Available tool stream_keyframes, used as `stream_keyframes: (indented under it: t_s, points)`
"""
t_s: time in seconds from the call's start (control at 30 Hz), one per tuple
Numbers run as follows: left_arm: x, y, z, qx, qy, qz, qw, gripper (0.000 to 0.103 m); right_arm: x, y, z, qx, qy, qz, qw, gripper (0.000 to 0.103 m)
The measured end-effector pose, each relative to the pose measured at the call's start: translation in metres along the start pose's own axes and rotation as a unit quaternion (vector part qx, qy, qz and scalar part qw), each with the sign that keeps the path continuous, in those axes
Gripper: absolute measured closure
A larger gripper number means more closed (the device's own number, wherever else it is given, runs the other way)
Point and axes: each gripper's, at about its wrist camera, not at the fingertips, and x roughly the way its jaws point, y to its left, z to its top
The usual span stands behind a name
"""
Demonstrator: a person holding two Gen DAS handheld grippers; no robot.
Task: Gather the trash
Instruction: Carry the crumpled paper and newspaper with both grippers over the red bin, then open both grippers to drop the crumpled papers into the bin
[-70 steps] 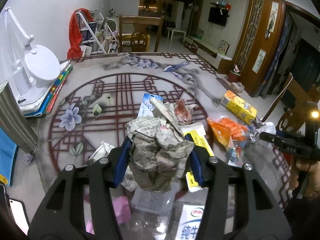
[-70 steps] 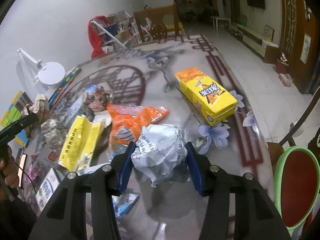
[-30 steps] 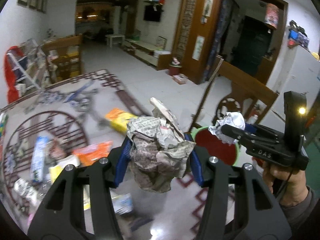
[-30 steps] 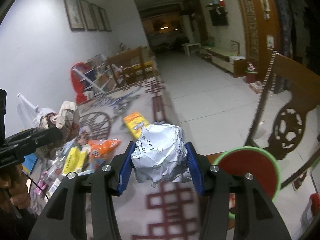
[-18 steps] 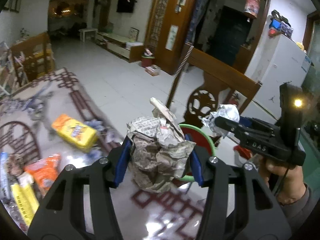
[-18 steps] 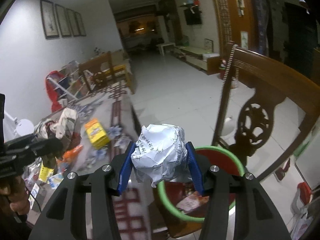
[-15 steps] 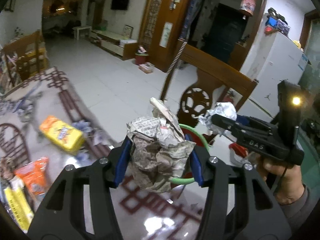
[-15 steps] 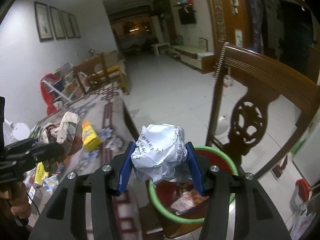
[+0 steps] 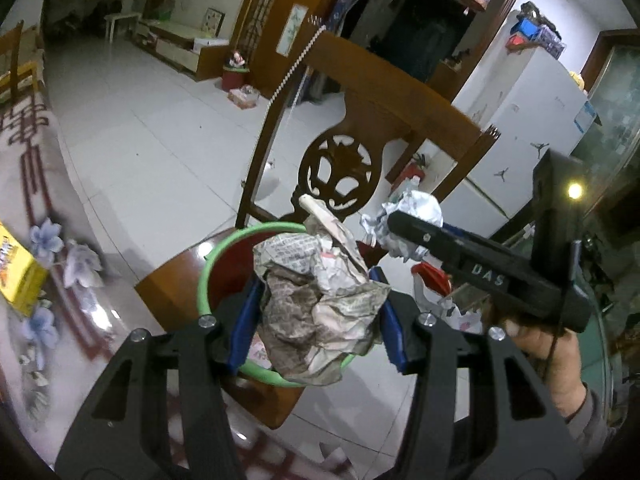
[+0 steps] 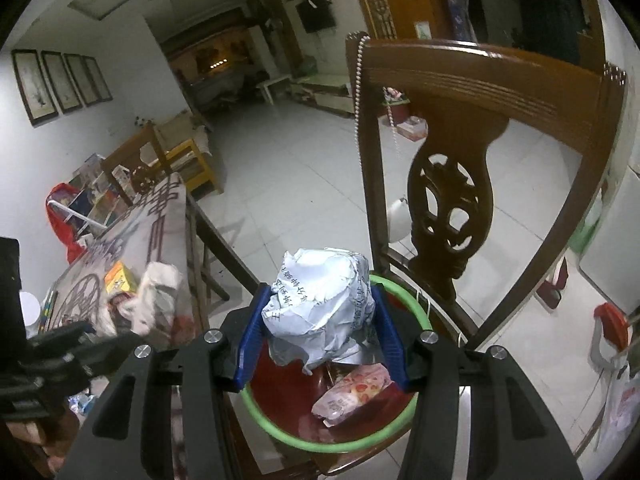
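Note:
My left gripper (image 9: 316,320) is shut on a crumpled brownish newspaper ball (image 9: 320,308) and holds it over a red bin with a green rim (image 9: 204,280). My right gripper (image 10: 320,336) is shut on a crumpled white paper ball (image 10: 320,300) and holds it above the same bin (image 10: 416,304), which stands on a wooden chair seat. A pink wrapper (image 10: 352,396) lies inside the bin. The right gripper also shows in the left wrist view (image 9: 400,220), holding its white ball (image 9: 416,212) at the bin's far right.
The carved chair back (image 10: 452,184) rises just behind the bin. The table (image 9: 36,184) with a yellow box (image 9: 16,272) lies to the left. A white fridge (image 9: 532,136) stands behind the chair. A red-topped object (image 10: 608,320) sits on the tiled floor at right.
Both grippers have swung from over the table to the chair and now hover over the bin, each still holding its paper ball. The bin has come closer and lower in both views.

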Motion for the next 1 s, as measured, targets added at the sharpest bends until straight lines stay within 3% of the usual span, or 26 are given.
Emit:
stream_keyframes:
  t_s: [0.23,0.43,0.53,0.73,0.87,1.0]
  points:
    - [0.028,-0.004,-0.010,0.014,0.031,-0.002,0.9994,0.051,0.009,0.001,0.000,0.001,0.007,0.001,1.000,0.054]
    - [0.038,-0.006,-0.011,0.016,0.036,-0.005,0.9992,0.049,0.013,0.003,0.002,0.002,0.010,0.004,1.000,0.053]
    - [0.037,-0.008,-0.011,0.022,0.037,-0.003,0.9991,0.040,0.014,0.005,0.002,0.003,0.010,0.000,1.000,0.046]
    - [0.032,-0.010,-0.020,0.041,0.037,0.004,0.9985,0.005,0.017,0.011,0.003,0.002,0.008,-0.002,1.000,0.030]
    - [0.023,-0.005,-0.023,0.047,0.034,0.017,0.9982,0.005,0.016,0.016,0.004,-0.003,0.002,-0.001,1.000,0.018]
    - [0.009,0.005,-0.024,0.035,0.023,0.028,0.9987,0.005,0.014,0.021,0.005,-0.004,-0.004,0.002,1.000,0.015]
